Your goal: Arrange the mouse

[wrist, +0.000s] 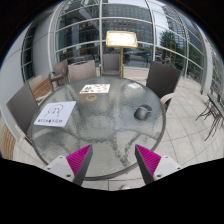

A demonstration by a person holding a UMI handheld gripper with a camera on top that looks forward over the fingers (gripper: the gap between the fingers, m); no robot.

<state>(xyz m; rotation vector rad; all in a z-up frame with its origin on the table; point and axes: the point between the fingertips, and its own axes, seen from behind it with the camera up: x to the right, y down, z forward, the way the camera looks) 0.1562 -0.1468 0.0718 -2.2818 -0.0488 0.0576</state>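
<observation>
A small dark mouse [142, 112] lies on a round glass table [100, 140], right of the middle and well beyond my fingers. A white mouse mat with a printed drawing [55, 114] lies at the table's left side. My gripper [113, 160] hangs above the near edge of the table. Its two fingers with magenta pads [80, 158] stand wide apart with nothing between them.
A second white sheet [95, 89] lies at the table's far side. Several grey chairs [22, 103] ring the table. A lamp with a pale shade [122, 40] stands behind it, before tall glass walls. A tiled floor spreads to the right.
</observation>
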